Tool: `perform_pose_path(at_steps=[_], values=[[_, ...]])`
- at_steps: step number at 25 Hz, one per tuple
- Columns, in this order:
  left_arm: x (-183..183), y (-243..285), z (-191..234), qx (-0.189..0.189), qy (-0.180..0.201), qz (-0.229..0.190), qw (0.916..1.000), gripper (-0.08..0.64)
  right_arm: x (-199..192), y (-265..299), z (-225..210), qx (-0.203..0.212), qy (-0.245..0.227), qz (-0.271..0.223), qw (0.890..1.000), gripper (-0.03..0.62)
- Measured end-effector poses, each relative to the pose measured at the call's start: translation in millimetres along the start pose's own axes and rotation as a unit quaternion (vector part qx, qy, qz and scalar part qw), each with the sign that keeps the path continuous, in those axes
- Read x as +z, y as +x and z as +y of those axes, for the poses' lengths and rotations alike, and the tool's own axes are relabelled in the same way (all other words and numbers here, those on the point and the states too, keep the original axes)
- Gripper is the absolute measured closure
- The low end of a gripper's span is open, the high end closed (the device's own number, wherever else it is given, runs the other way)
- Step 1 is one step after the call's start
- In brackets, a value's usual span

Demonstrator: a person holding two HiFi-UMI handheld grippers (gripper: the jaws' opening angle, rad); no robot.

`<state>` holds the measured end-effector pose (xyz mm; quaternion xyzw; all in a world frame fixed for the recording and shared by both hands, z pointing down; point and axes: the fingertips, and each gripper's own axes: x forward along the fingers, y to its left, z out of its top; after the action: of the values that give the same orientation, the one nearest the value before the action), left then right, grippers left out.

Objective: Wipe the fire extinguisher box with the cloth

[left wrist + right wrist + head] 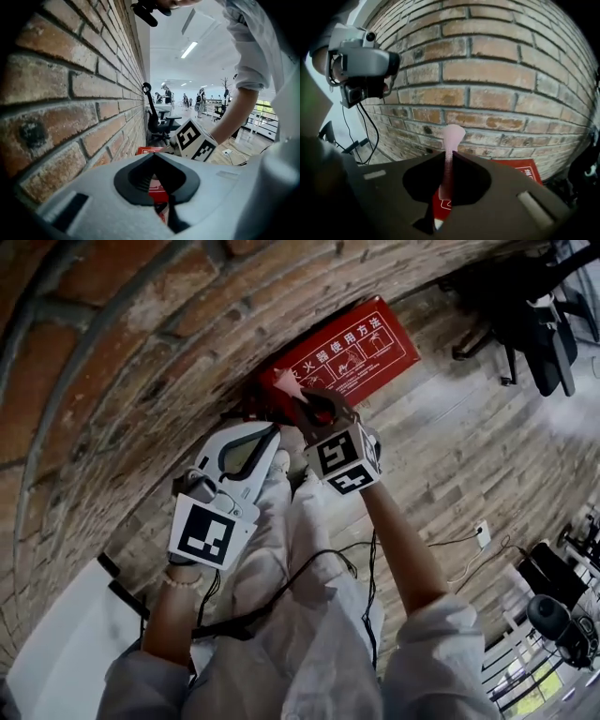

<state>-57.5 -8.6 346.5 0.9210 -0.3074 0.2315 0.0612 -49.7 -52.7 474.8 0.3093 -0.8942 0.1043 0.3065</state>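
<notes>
The red fire extinguisher box (361, 351) with white print stands on the floor against the brick wall. My right gripper (302, 401) hovers over its near left corner, shut on a pink cloth (284, 382). In the right gripper view the cloth (451, 140) rises as a thin strip pinched between the dark jaws (450, 154), with the box (520, 169) beyond at lower right. My white left gripper (274, 433) hangs just left of the box beside the wall, shut and holding nothing. Through its jaws (154, 155) a bit of the red box (158, 193) shows.
The brick wall (141, 343) runs along the left. A black office chair (534, 324) stands on the wooden floor beyond the box. Black cables (309, 568) trail down by the person's legs. A white panel (66, 643) leans at lower left; a floor socket (483, 533) lies right.
</notes>
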Motion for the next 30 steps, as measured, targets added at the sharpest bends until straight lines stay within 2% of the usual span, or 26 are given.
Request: perform_pose_path(at_steps=[13,23,30], values=[[104,-35,-13,-0.015,0.034,-0.054,0.9979,0.561,61,-141,-18,-0.08,0.054,-0.052,0.994,0.563],[167,-57,-30,-0.034,0.087,-0.073,0.9929,0.561,109,-237,-27,-0.148,0.073,-0.11,0.98,0.563],[197,-73,-35,-0.03,0.094,-0.094,0.9906,0.561,127,-288,-27,-0.185,0.077,-0.132,0.971,0.563]])
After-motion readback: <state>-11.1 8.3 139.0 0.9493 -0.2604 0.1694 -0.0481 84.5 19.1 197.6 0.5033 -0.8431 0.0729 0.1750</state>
